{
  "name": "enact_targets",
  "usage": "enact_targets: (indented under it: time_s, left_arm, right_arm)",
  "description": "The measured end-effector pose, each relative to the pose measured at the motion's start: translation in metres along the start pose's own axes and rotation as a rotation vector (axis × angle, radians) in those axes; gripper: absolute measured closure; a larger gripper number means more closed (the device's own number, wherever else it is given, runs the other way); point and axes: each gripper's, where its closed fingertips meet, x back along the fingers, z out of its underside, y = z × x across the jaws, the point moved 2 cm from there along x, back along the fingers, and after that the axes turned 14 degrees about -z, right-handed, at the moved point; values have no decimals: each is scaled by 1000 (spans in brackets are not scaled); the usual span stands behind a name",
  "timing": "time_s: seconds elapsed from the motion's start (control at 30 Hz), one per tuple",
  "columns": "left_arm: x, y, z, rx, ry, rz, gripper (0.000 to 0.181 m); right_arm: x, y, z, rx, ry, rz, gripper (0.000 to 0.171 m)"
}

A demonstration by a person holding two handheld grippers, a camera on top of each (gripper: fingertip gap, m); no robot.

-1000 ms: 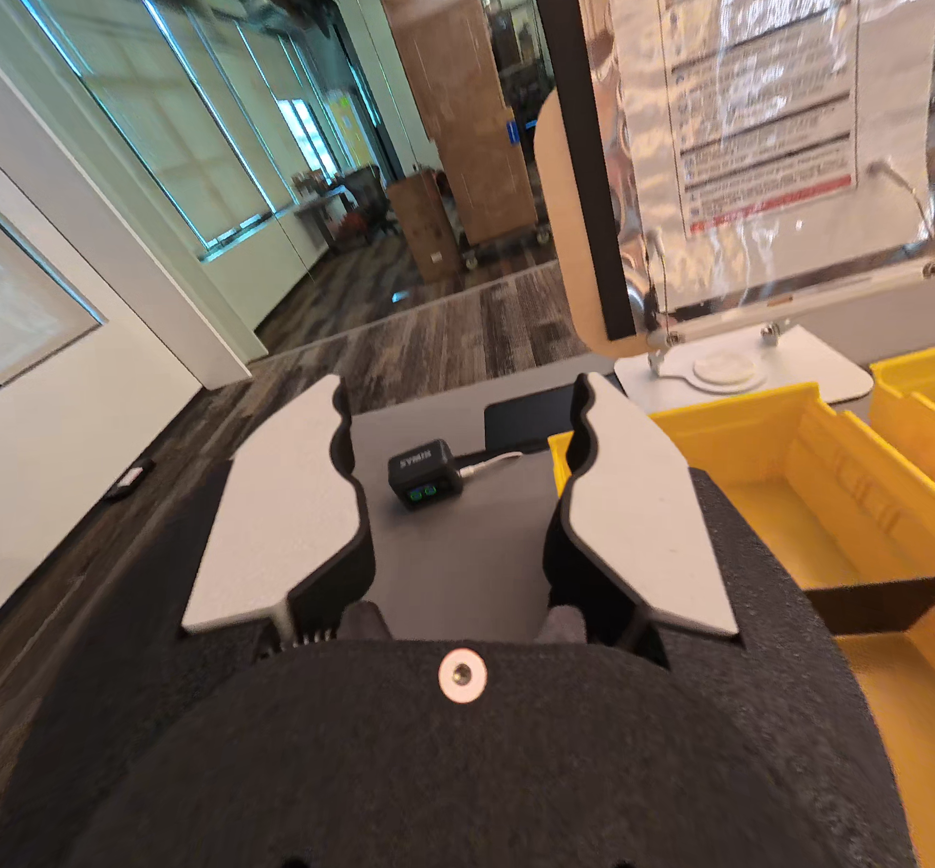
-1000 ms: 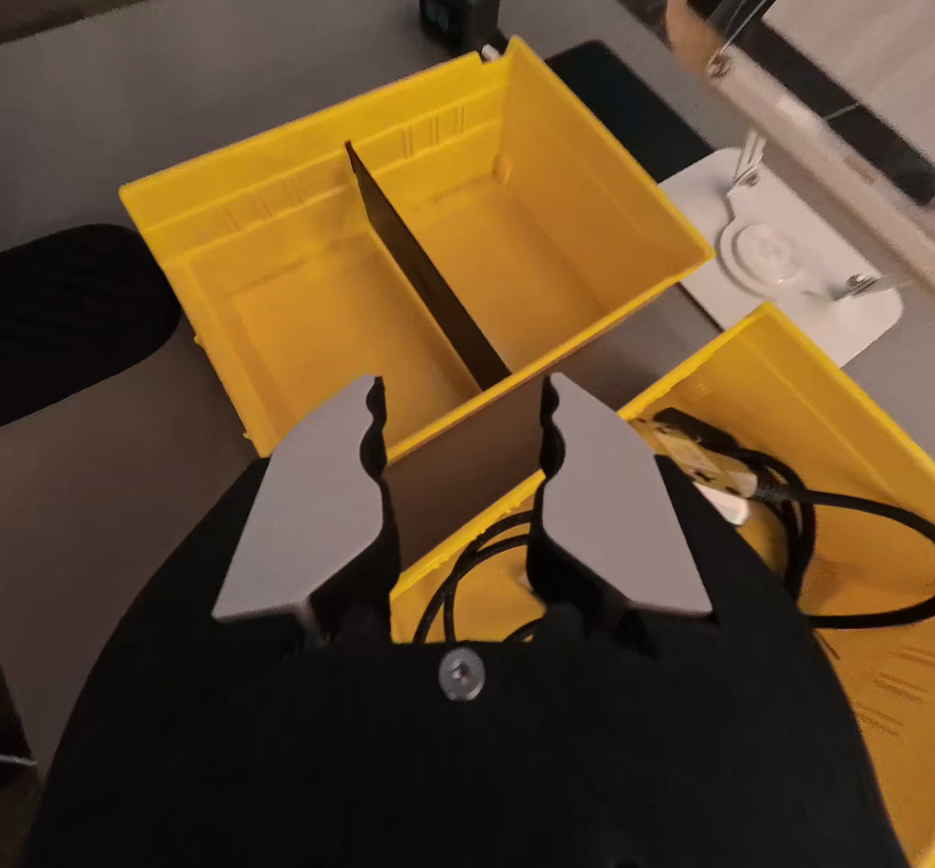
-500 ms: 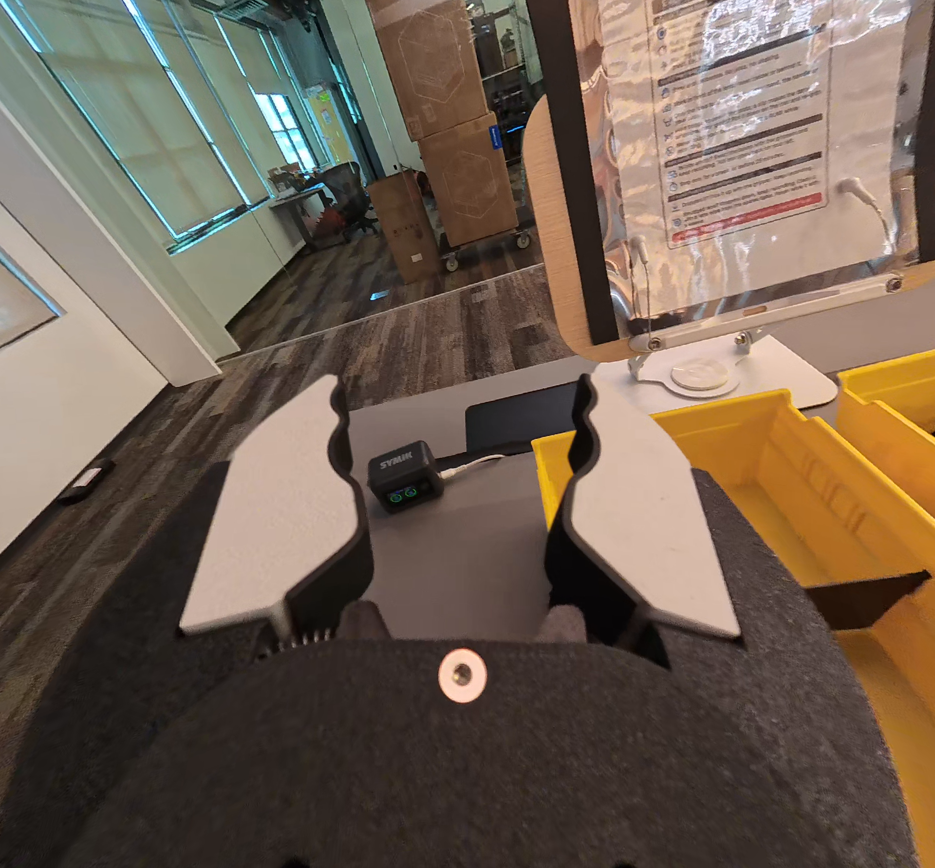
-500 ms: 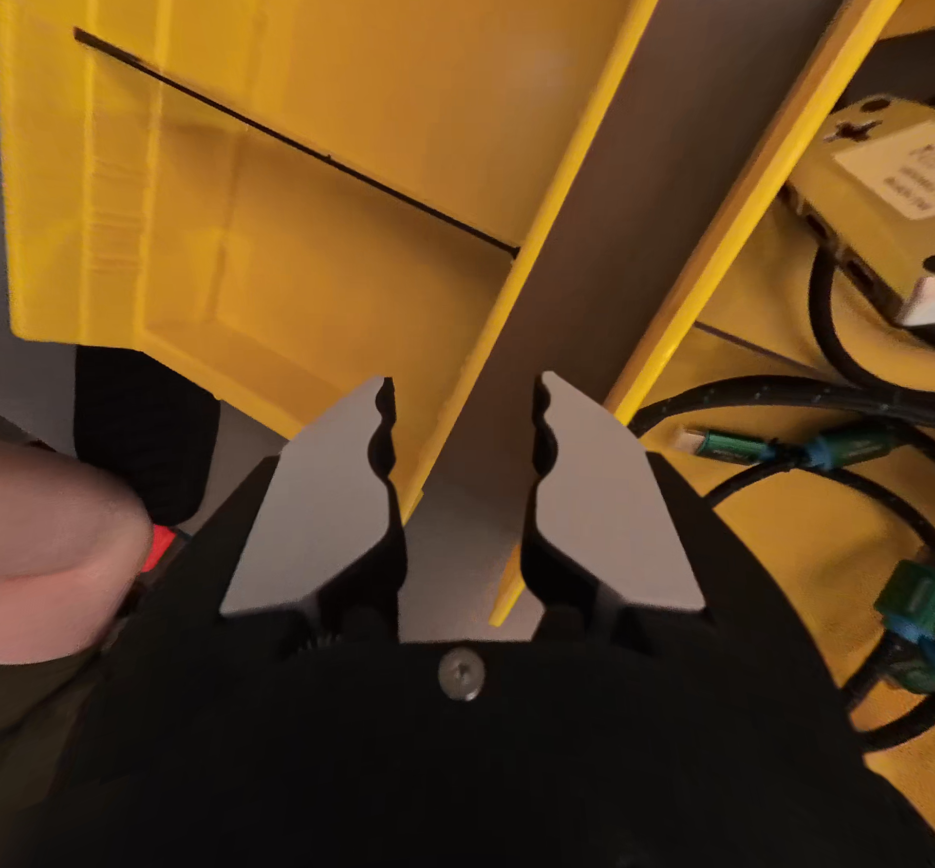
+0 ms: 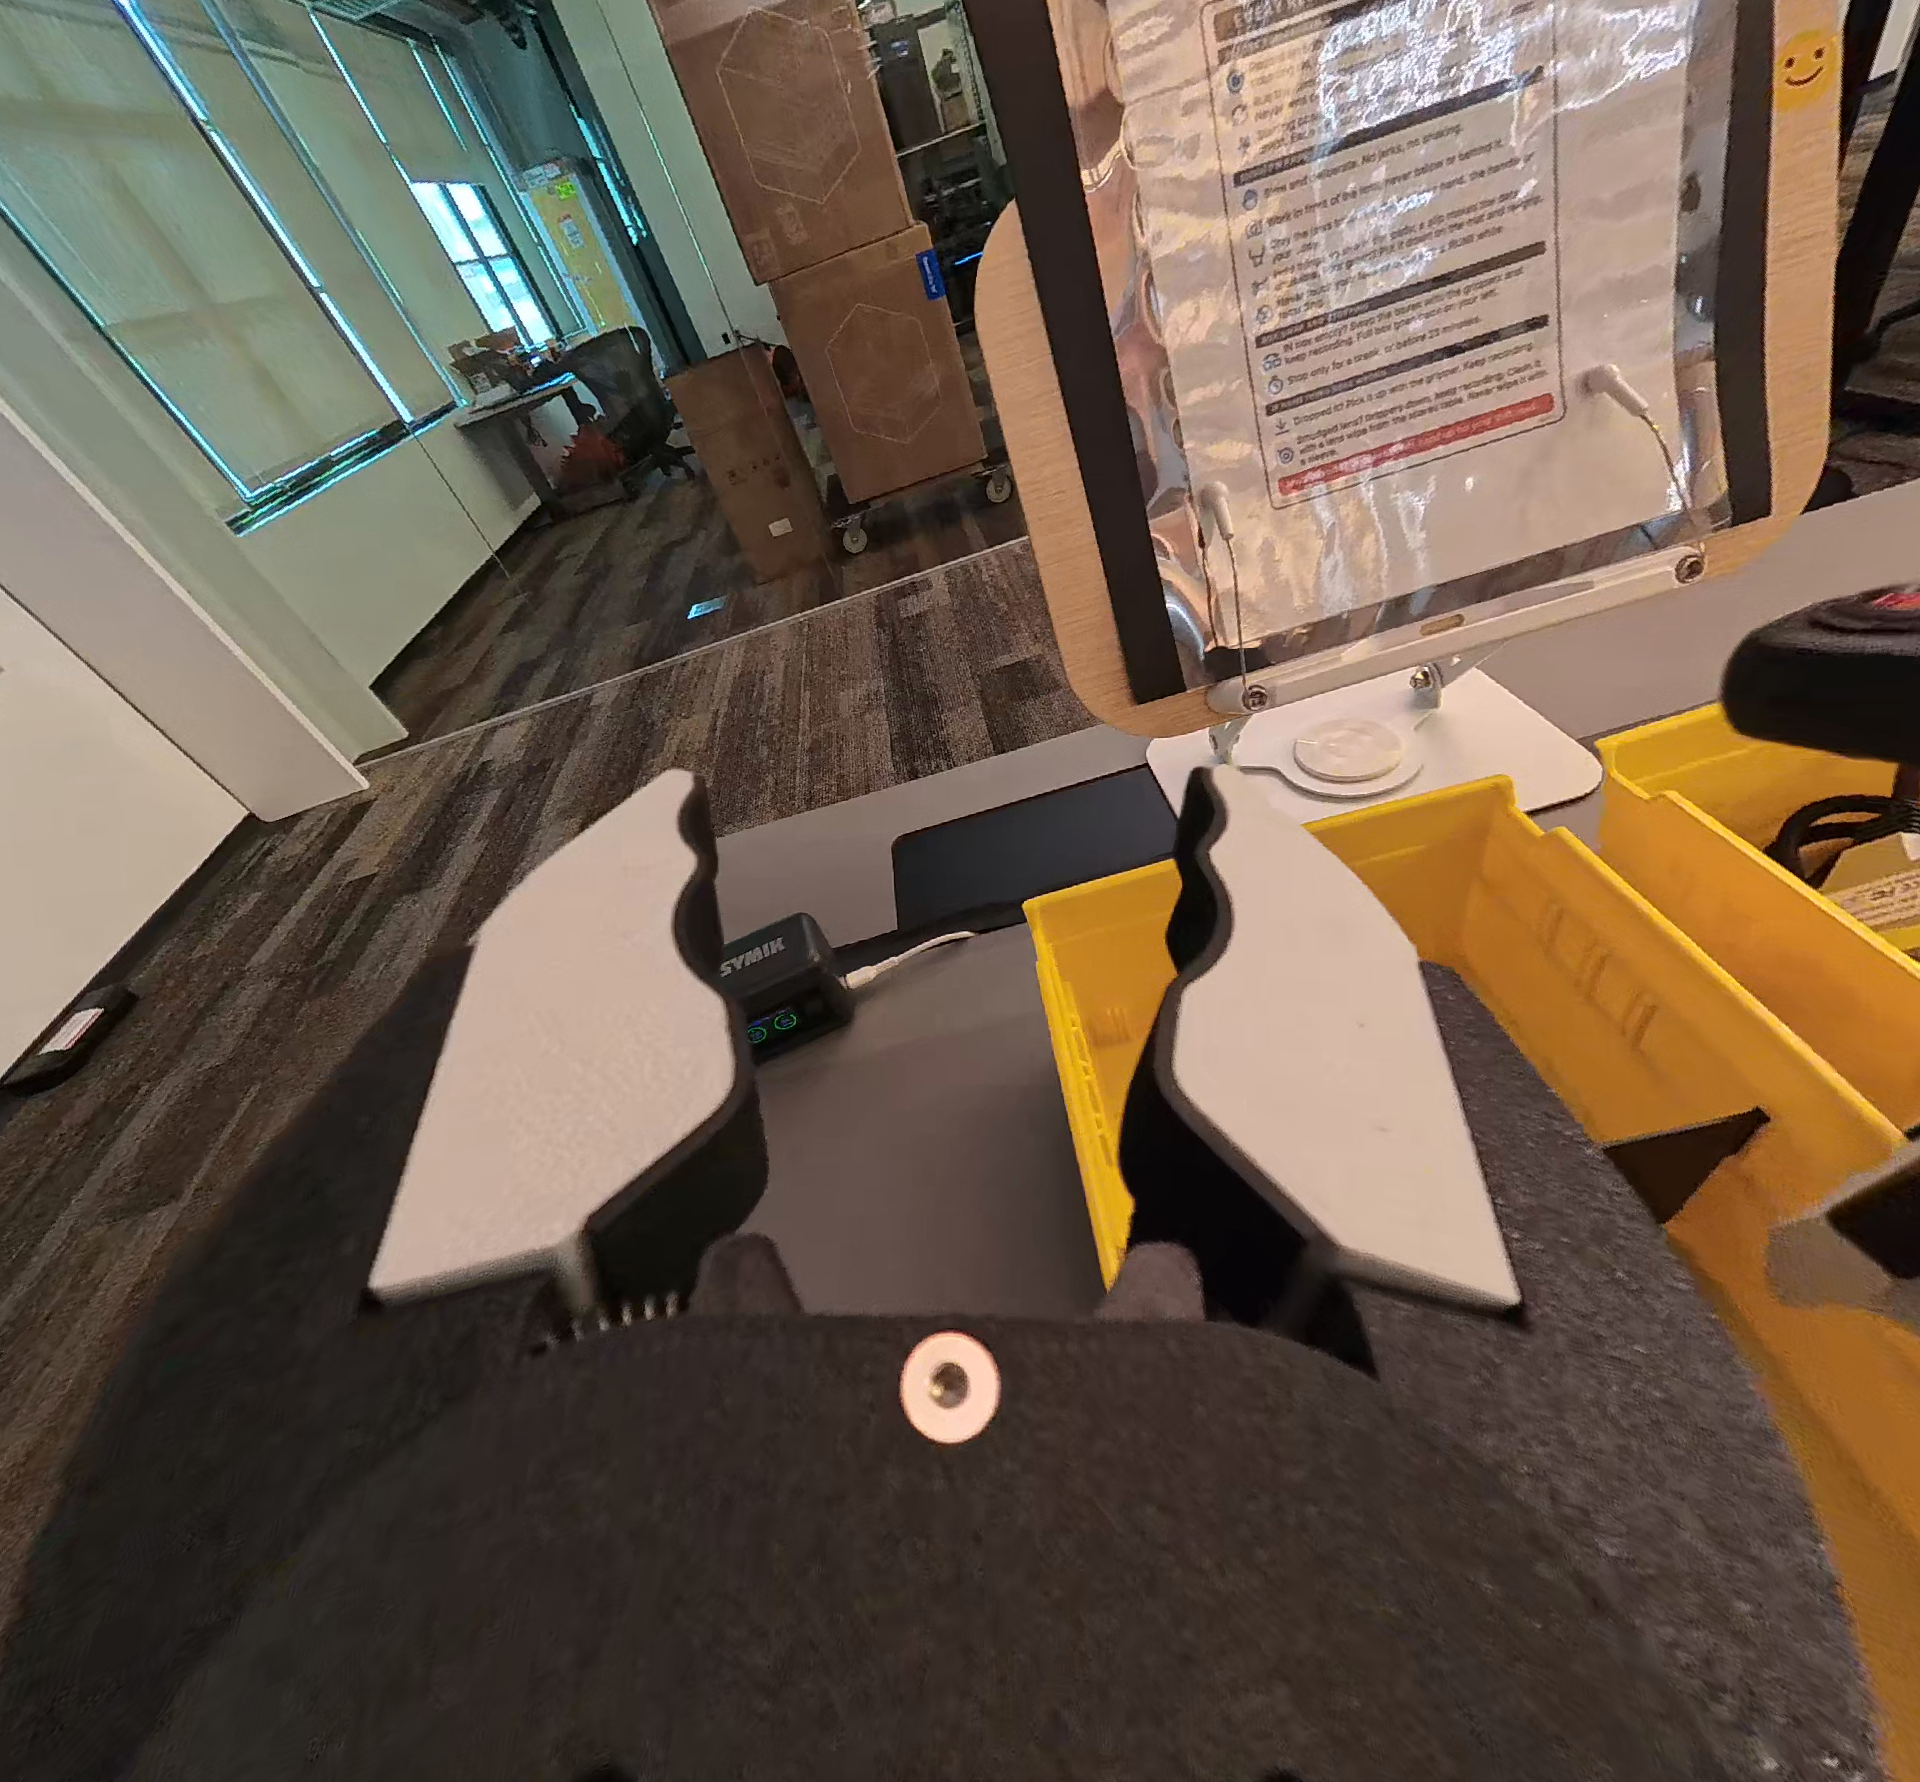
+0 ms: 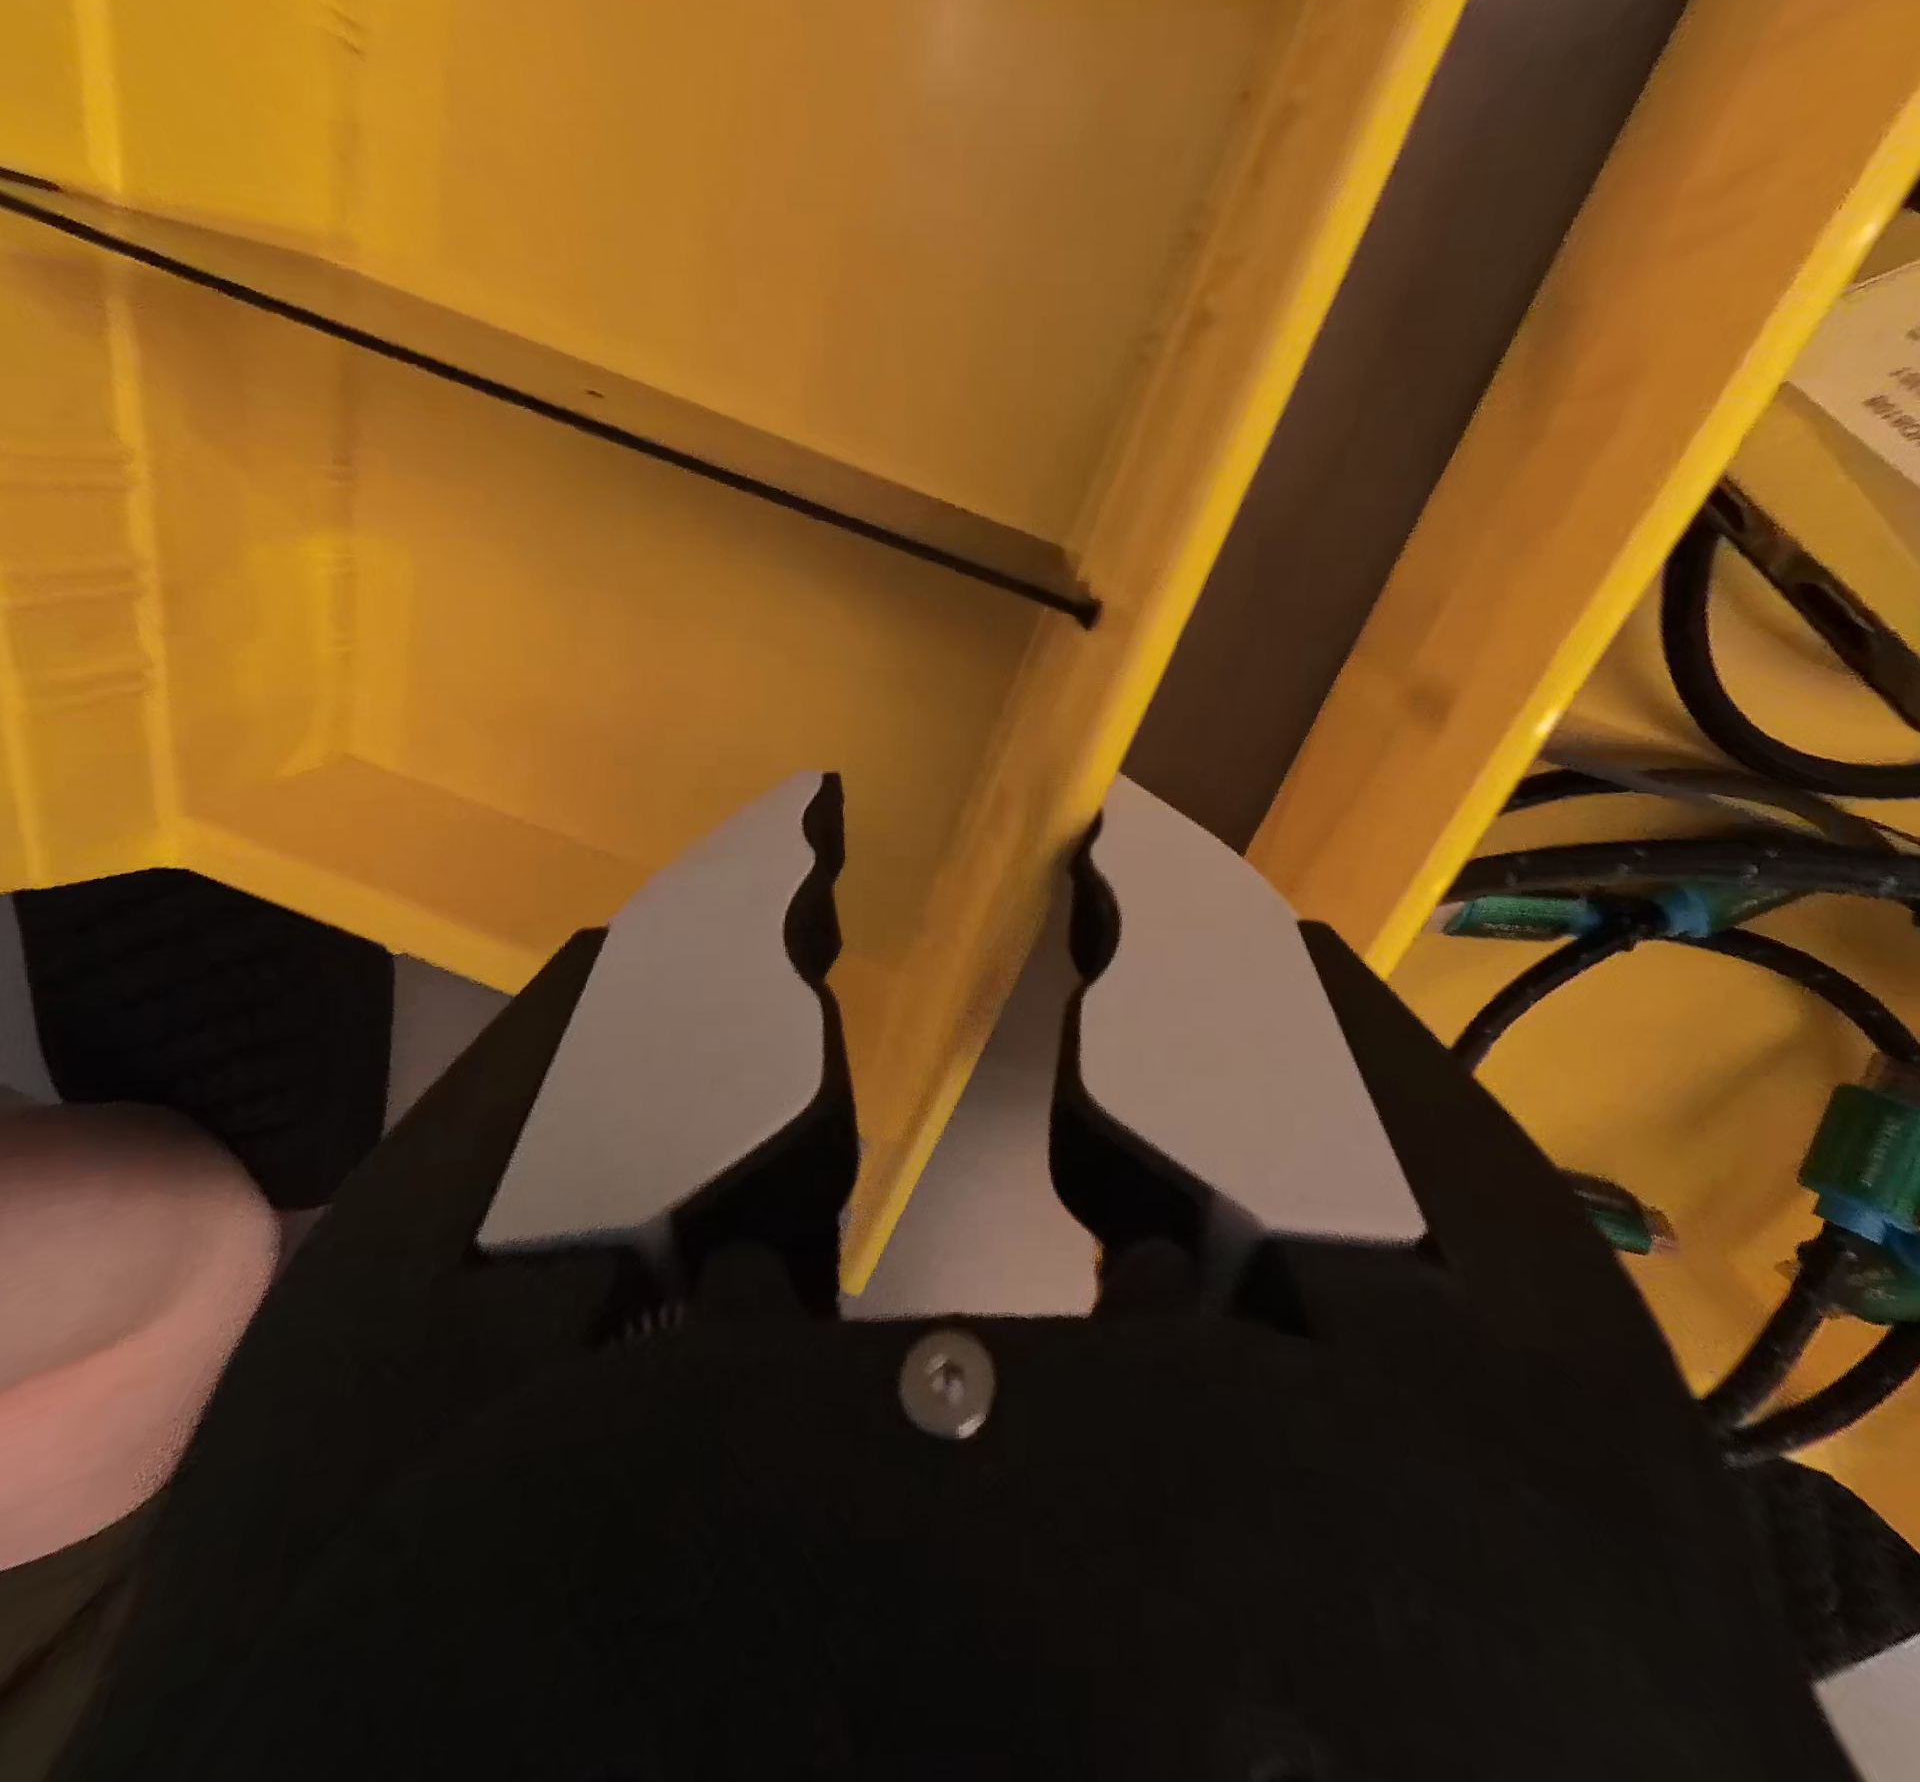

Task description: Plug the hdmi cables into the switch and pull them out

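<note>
Both hand-held grippers [image 5: 945, 901] [image 6: 961, 849] agape

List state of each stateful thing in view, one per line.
left gripper: open, holding nothing
right gripper: open, fingers straddling the bin wall
divided yellow bin: both compartments empty, black divider in place
second yellow bin: holds switch and cables
HDMI cables: loose, green plugs showing
switch: partly out of frame, ports unclear

bins [image 6: 727, 122]: glossy yellow plastic
divider [image 6: 540, 402]: thin black sheet
cables [image 6: 1621, 870]: black braided sheath
fingers [image 5: 582, 1057]: smooth matt grey plates
gripper body [image 5: 935, 1576]: rough dark foam
sign [image 5: 1382, 205]: paper in glossy, crinkled film
</note>
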Motion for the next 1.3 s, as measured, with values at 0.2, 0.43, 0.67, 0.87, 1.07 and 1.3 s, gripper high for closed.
enact_targets:
  time_s: [0.2,0.43,0.67,0.87,1.07,1.3]
  left_arm:
    - [4,2,-6,5,-34,-17,97]
    - [-1,20,-5,-151,-52,-246,95]
    - [-2,8,-9,-322,-123,-333,95]
    - [-4,-2,-6,-348,-112,-298,93]
    - [5,14,-8,-205,-54,-195,93]
    - [53,55,-33,10,-107,-106,96]
  right_arm:
    - [-17,-13,-3,-38,-21,49,142]
    - [-28,-19,-8,-51,-13,102,151]
    - [-31,-21,-11,-80,-23,39,164]
    - [-29,-14,-11,-127,-23,-53,164]
    - [-13,-4,-24,-88,12,-94,165]
    - [45,21,-53,-25,16,-176,166]
